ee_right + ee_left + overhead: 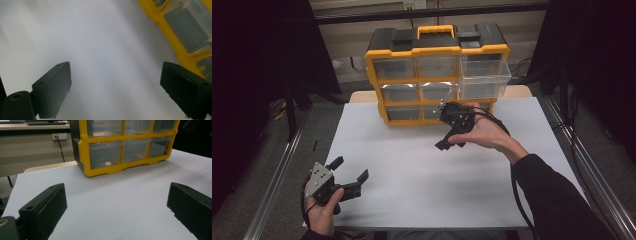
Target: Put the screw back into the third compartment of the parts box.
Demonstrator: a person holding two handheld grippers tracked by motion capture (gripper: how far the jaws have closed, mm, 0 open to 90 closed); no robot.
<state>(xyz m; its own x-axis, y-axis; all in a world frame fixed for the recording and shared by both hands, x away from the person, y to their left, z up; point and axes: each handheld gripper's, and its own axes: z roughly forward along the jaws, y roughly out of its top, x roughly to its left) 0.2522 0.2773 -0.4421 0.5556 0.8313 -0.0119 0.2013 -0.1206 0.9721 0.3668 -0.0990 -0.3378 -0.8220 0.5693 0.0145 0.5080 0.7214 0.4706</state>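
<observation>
A yellow and black organizer cabinet [437, 50] with clear drawers stands at the back of the white table [412, 170]. Its top right drawer [484, 77] is pulled out toward me. My right gripper [439, 126] hovers in front of the cabinet's bottom row, tilted toward the table, jaws wide apart with nothing between them. The right gripper view looks down past that gripper [115, 87] onto bare white tabletop, with the cabinet's yellow frame [172, 37] at the right. My left gripper [350, 168] rests low at the front left, open and empty. In the left gripper view, my left gripper [117, 205] faces the cabinet [85, 152] across the table.
Metal rails [277, 175] run along both sides of the table. A dark curtain [262, 60] hangs at the left, and a wall socket with a cable [58, 137] is behind the table. A black cable [517, 195] trails along the right sleeve.
</observation>
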